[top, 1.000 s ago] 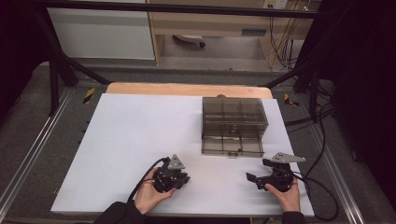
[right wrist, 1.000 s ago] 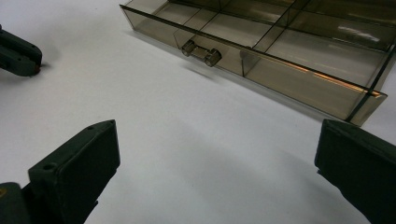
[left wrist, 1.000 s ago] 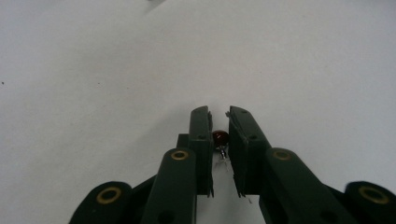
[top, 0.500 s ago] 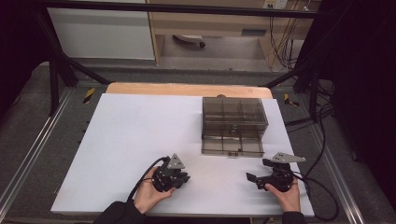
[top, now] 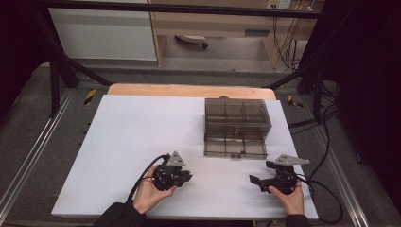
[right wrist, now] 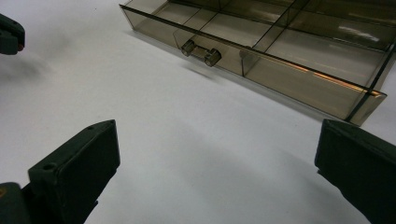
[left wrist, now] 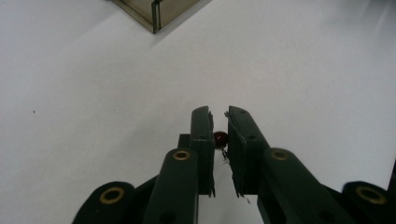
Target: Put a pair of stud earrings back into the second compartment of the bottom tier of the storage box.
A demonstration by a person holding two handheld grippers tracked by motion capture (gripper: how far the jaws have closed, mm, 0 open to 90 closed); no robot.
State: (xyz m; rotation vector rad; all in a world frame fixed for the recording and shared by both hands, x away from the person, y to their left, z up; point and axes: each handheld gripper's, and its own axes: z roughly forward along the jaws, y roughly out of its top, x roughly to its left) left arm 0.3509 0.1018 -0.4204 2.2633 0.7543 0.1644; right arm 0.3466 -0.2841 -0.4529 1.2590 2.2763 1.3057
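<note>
Jaws of left gripper (left wrist: 219, 122) pinch a red bead (left wrist: 220, 137) — deep between them.

Smoky brown drawer box (top: 237, 124), seemingly dark-red bead (left wrist: 220, 137), white table (top: 132, 137).

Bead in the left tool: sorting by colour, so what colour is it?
Dark red; the bead shows best in the left gripper view.

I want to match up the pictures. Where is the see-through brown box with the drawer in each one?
High view: the drawer box sits right of the middle of the white table, its drawer pulled open toward the person.
Left gripper view: just one corner, at the top edge, left of middle.
Right gripper view: the open drawer runs across the top, its handle facing the camera.
Shared landmark: the white table.
</note>
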